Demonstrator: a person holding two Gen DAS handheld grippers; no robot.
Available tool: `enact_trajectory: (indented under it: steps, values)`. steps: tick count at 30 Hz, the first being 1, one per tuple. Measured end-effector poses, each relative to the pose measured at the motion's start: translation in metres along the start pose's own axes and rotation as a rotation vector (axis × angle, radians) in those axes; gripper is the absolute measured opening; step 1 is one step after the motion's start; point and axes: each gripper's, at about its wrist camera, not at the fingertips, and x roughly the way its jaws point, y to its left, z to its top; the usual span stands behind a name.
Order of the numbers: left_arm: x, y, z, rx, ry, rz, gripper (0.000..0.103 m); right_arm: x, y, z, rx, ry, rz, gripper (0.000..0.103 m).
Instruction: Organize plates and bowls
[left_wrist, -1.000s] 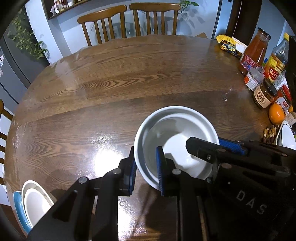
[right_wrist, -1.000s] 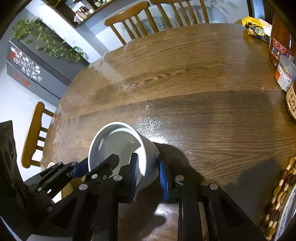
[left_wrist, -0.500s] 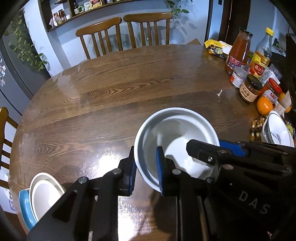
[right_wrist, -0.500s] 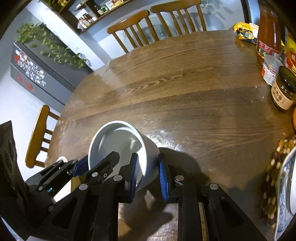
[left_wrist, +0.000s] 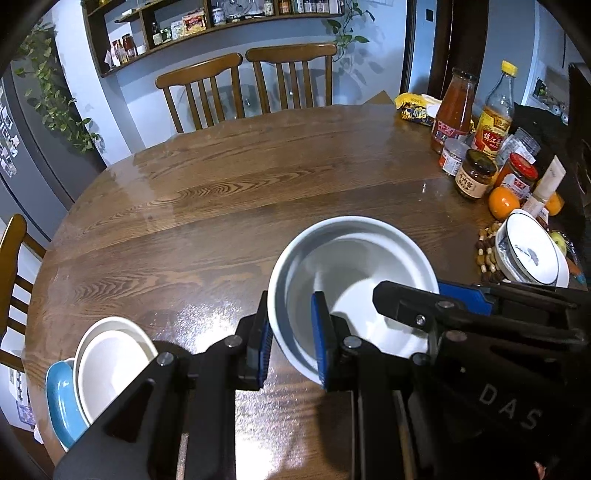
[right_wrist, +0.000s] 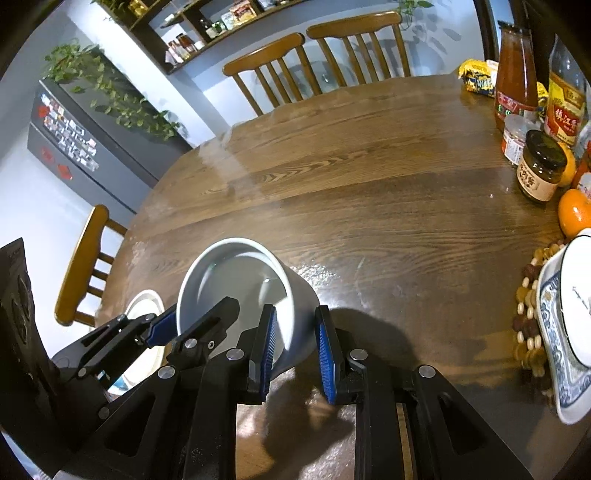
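The wooden table (left_wrist: 229, 192) filled the frame. Both tongs, left (left_wrist: 291, 336) and right (right_wrist: 293, 349), pinched opposite rims of the bowl (left_wrist: 354, 280), lower centre; uneven lifting could have tipped it out.

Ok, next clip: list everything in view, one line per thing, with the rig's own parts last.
big bowl: one, white, held over the table's near middle
stacked dishes: white ones on a blue one, near left edge
patterned bowl: one, white and blue, right edge
beaded mat: one, brown and cream, under that bowl
bottles and jars: several, red, amber, brown, far right
oranges: two, beside the jars
table: one, brown wood
chairs: three, wooden, around the table
left claw: shut on the bowl's left rim
right claw: shut on the opposite rim
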Motion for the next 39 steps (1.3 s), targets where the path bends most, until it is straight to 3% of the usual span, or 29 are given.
enact_trajectory:
  steps: [15,39]
  values:
    - [-0.034,0.021,-0.019,-0.015,-0.046,0.014,0.018,-0.017,0.033,-0.017,-0.039,-0.022,0.006,0.025]
    - [-0.072,0.093,-0.04,-0.101,-0.095,0.084,0.018,-0.011,0.113,-0.023,-0.145,-0.021,0.057,0.025]
